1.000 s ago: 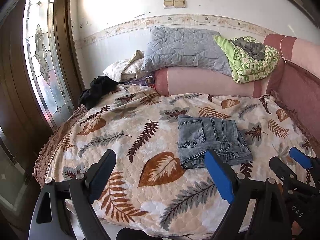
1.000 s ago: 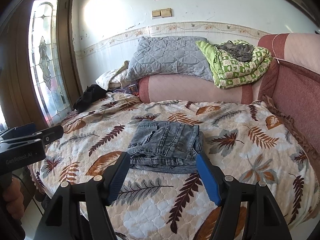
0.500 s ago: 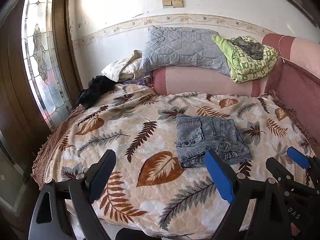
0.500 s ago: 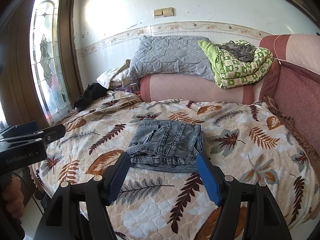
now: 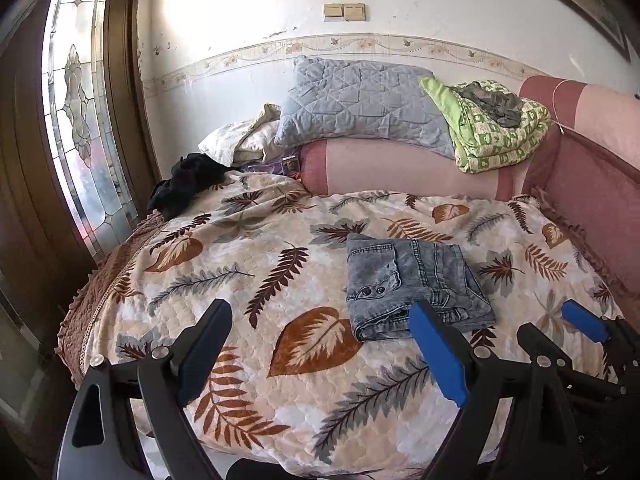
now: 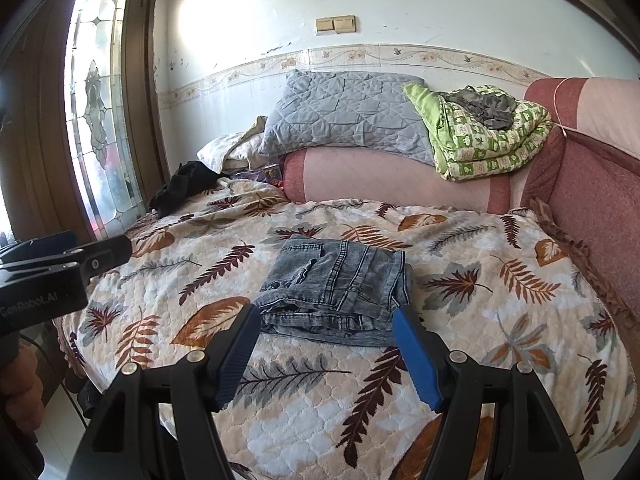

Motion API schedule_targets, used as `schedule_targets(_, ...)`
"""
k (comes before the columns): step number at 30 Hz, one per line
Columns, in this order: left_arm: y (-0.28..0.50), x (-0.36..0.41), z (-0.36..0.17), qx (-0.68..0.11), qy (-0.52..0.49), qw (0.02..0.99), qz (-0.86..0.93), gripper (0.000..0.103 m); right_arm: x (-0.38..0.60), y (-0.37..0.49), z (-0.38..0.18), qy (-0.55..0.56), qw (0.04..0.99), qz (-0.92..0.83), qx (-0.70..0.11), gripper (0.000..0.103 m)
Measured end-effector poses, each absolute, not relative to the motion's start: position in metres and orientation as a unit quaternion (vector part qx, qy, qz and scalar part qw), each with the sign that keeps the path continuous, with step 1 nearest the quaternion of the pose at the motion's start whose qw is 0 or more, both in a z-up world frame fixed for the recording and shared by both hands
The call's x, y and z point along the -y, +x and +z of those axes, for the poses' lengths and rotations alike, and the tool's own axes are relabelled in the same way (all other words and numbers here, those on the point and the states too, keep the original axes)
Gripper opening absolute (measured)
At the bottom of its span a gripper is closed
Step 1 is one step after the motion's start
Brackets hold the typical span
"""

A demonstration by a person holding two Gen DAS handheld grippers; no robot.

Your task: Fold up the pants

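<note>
We see the folded jeans (image 6: 334,290) on the bed (image 6: 500,320). Our left gripper (image 5: 320,344) and right gripper (image 6: 326,352) hover at 6 o'clock of them, fingers spread, empty.

Pants (image 6: 336,288): faded grey denim, matt, with raised seams and metal buttons. Bedspread (image 5: 280,364): quilted cloth, soft and matt, printed with leaves, frilled at the edge. Pillow (image 6: 340,112): grey stitched cloth in a diamond pattern. Blanket (image 6: 488,148): green and white printed cloth, folded. Bolster (image 5: 400,168): pink cloth, smooth. Door (image 5: 24,160): dark brown wood, with a patterned glass pane (image 5: 80,120), glossy. Wall (image 6: 248,8): white paint, chipped in places. Left gripper (image 5: 320,356) and right gripper (image 6: 326,352): black plastic, matt, with ribbed blue pads and small metal rivets.
</note>
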State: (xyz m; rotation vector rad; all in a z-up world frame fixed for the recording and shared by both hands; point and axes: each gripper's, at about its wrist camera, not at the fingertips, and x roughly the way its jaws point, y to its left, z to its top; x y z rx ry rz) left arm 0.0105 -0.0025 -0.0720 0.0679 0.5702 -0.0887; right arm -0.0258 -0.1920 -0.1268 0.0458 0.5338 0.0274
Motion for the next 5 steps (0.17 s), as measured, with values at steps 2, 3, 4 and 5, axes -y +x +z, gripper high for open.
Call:
schedule_targets(2, 0.0118, 0.0023, -0.0724, -0.282, 0.032, 0.958, -0.046, 0.091, 0.1920, -0.0247, -0.1274, 0.023, 0.964, 0.014, -0.265, 0.072)
schedule_targets(3, 0.0129, 0.0022, -0.0732, -0.283, 0.030, 0.958, -0.049, 0.091, 0.1918, -0.0242, -0.1281, 0.023, 0.963, 0.014, -0.266, 0.072)
schedule_targets(4, 0.0145, 0.0021, -0.0742, -0.284, 0.029, 0.957, -0.050, 0.091, 0.1918, -0.0232, -0.1292, 0.024, 0.963, 0.015, -0.268, 0.072)
schedule_targets(5, 0.0167, 0.0018, -0.0758, -0.286, 0.028, 0.957, -0.051, 0.091, 0.1918, -0.0223, -0.1302, 0.025, 0.962, 0.015, -0.270, 0.072)
